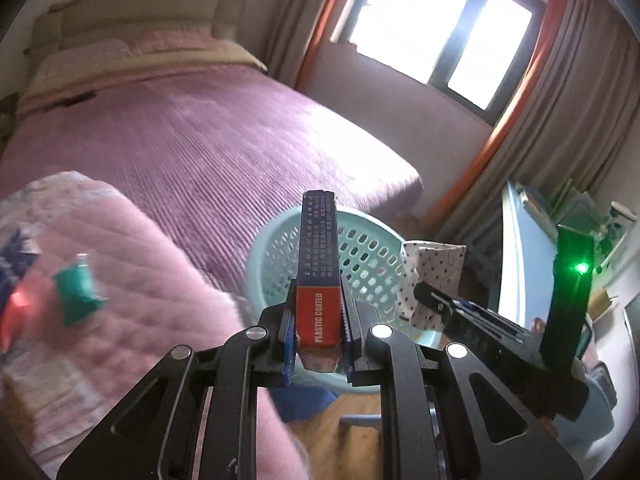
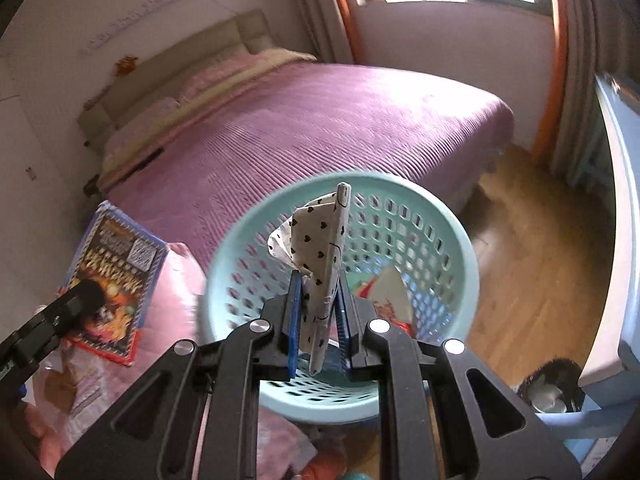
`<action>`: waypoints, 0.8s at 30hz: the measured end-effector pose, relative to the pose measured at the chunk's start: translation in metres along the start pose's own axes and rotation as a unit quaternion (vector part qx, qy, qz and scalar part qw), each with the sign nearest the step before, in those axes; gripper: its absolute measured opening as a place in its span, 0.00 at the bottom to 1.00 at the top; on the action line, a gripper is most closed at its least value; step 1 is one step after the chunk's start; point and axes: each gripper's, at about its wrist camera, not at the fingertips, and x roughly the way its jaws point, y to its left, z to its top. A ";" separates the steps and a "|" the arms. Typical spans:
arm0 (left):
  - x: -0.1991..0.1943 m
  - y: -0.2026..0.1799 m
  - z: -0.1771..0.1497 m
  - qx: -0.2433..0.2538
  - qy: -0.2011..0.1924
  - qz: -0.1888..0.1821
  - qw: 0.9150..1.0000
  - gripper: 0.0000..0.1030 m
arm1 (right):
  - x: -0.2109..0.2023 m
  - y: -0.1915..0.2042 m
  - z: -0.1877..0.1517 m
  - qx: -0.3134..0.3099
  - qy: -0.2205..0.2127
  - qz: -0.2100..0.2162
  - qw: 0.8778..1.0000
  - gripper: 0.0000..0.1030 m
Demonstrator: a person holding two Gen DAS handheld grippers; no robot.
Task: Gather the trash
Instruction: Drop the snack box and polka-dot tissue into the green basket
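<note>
Now, left gripper (image 1: 319, 322): jaws pressed on the low end of a card box (image 1: 319, 272), which stands upright between them.
Right gripper (image 2: 320, 322): jaws pinching a heart-print wrapper (image 2: 320, 256) near its bottom, the top flopping left.
Box handling: likely light and stiff, smooth coated card that could slip; its flat long faces seem the surest place to grip.
Wrapper handling: thin, soft, crumples easily; best pinched along the stiffer folded edge, as I judge it.
Box look: long and narrow, blue side with small print, red end reading "PLASTIC COATED".
Wrapper look: white with small black hearts, creased.
Basket (image 2: 400, 184): pale teal, perforated, on the wood floor just beyond both grippers; the wrapper hangs over its mouth, and a red-and-white scrap (image 2: 390, 292) lies inside.
Left, near: pink quilt (image 1: 132, 280) with a green packet (image 1: 78, 294) and a picture book (image 2: 114, 276).
Far: bed (image 1: 200, 128) under a purple cover.
</note>
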 end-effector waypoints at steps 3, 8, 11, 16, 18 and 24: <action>0.024 -0.007 0.000 0.003 0.019 -0.001 1.000 0.15 | 0.015 -0.011 0.001 0.014 0.022 0.004 1.000 0.13; 0.048 -0.014 0.004 0.004 0.034 0.002 0.999 0.16 | 0.026 -0.020 0.001 0.018 0.037 0.000 0.999 0.15; 0.046 -0.014 0.006 0.004 0.032 -0.007 0.999 0.31 | 0.029 -0.021 0.001 0.012 0.041 0.001 0.999 0.16; 0.032 -0.018 0.007 0.012 0.005 -0.006 1.000 0.63 | 0.025 -0.020 0.005 0.010 0.028 -0.008 1.000 0.56; 0.023 -0.020 0.007 0.017 0.000 -0.007 1.000 0.63 | 0.019 -0.021 0.005 0.012 0.022 -0.005 1.000 0.56; -0.021 -0.013 0.000 0.022 -0.034 -0.008 0.999 0.70 | -0.008 -0.012 0.003 0.009 0.000 0.010 1.000 0.56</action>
